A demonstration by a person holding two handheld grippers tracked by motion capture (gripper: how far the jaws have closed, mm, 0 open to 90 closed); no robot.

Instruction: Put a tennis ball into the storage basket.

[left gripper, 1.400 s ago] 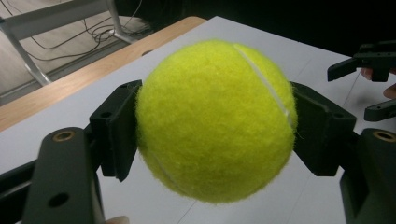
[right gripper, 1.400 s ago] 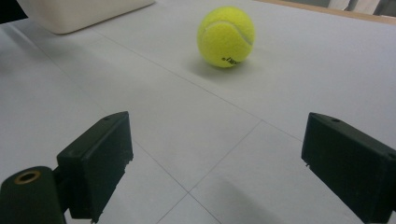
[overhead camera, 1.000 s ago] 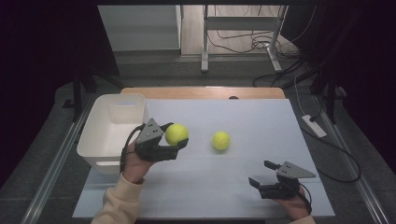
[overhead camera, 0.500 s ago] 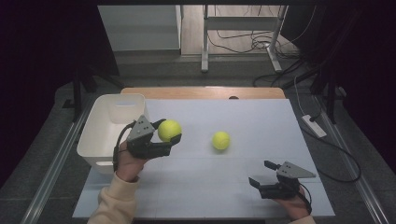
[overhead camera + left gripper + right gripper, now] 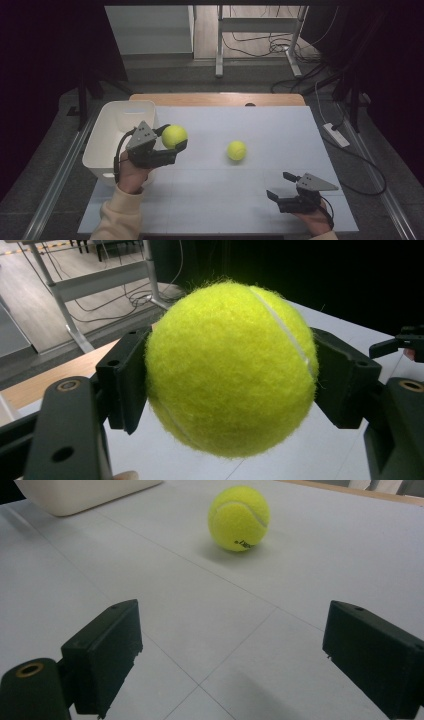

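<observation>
— Gripping the held tennis ball (image 5: 174, 136) across its middle, the left hand-held gripper (image 5: 170, 142) has a jaw pressed on each side; the ball hangs just beside the white bin (image 5: 107, 135), over its right rim.

— How will it handle?

— Light and springy, I'd judge, with felt that gives good friction. A squeeze across the widest part suits it.

— And the right hand-held gripper (image 5: 280, 187)?

— Wide open, empty, well right of the bin, facing the second tennis ball (image 5: 236, 150) on the table (image 5: 280, 125).
</observation>
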